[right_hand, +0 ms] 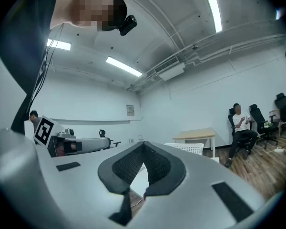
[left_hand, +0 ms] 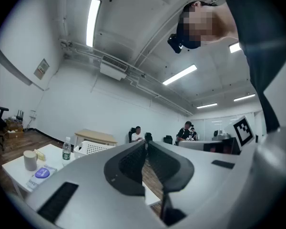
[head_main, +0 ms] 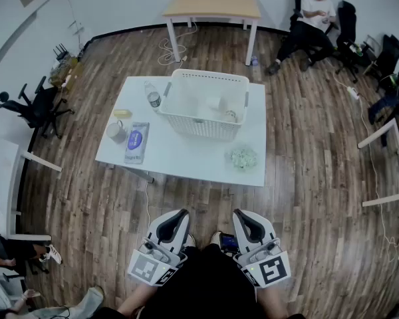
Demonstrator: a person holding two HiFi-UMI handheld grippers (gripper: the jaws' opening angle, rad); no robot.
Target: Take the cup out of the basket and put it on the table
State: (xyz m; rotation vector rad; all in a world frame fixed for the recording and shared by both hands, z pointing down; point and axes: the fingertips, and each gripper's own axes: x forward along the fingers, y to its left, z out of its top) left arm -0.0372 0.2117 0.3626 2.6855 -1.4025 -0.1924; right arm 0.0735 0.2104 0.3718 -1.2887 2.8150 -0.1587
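White cup (head_main: 216, 103) in basket (head_main: 201, 127); far beyond jaws

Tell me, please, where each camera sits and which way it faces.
Head view: on the person's head, steeply down at table and basket; left gripper and right gripper below.
Left gripper view: on that gripper, level along its shut jaws; person's torso overhead.
Right gripper view: likewise, level, jaws shut, torso overhead.
Shared: all see the basket.

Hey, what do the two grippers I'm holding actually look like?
Both match: the left claw and right claw have pale grey-white shells, with black textured pads lining curved jaws. Each carries a cube with black-and-white square markers. The person wears dark clothing.
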